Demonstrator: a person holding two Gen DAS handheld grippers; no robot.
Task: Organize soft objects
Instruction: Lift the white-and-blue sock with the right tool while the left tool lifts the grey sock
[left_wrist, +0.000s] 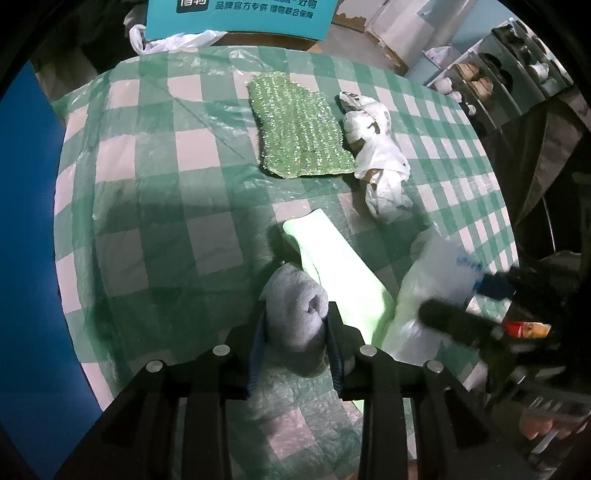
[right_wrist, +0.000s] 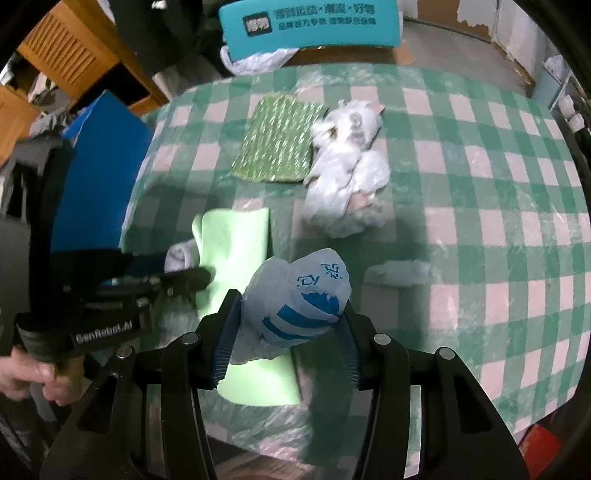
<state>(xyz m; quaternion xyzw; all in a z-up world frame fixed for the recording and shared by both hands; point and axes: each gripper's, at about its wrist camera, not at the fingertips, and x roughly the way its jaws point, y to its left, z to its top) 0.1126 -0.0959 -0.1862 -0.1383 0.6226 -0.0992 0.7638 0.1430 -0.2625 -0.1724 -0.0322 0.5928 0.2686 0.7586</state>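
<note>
A rolled grey sock sits between the blue pads of my left gripper, which is shut on it just above the checked tablecloth. A light green cloth lies flat right beside it. My right gripper is shut on a bunched white plastic bag with blue print, held over the near end of the green cloth. In the left wrist view the right gripper is blurred at the right. The left gripper shows at the left of the right wrist view, a hand holding it.
A glittery green scouring pad and a crumpled white bag lie farther back. A small grey sock lies to the right. A teal sign stands behind the table, a blue board at its left, shelves to the right.
</note>
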